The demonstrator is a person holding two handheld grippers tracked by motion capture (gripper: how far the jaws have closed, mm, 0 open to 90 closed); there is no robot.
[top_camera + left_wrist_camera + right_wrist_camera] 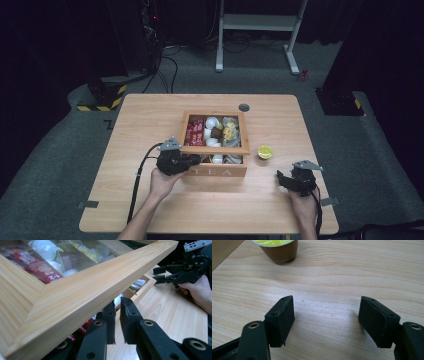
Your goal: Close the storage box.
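Note:
A wooden tea box (220,171) marked TEA stands mid-table. Its glass-paned lid (215,149) is tilted up at the front, and red sachets (195,132) and white cups (212,122) show through it. My left gripper (197,160) is at the lid's front left corner. In the left gripper view its jaws (118,302) sit just under the lid's wooden frame (87,290), nearly together, with nothing in the narrow slit. My right gripper (280,177) rests open on the bare table at the right (327,307), nothing between its jaws. A green-topped capsule (265,152) (278,248) stands right of the box.
The table (150,200) has bare wood in front of and on both sides of the box. A grey round plug (244,107) sits behind the box. A white desk frame (260,22) stands on the floor beyond. The right gripper (157,275) appears far off in the left gripper view.

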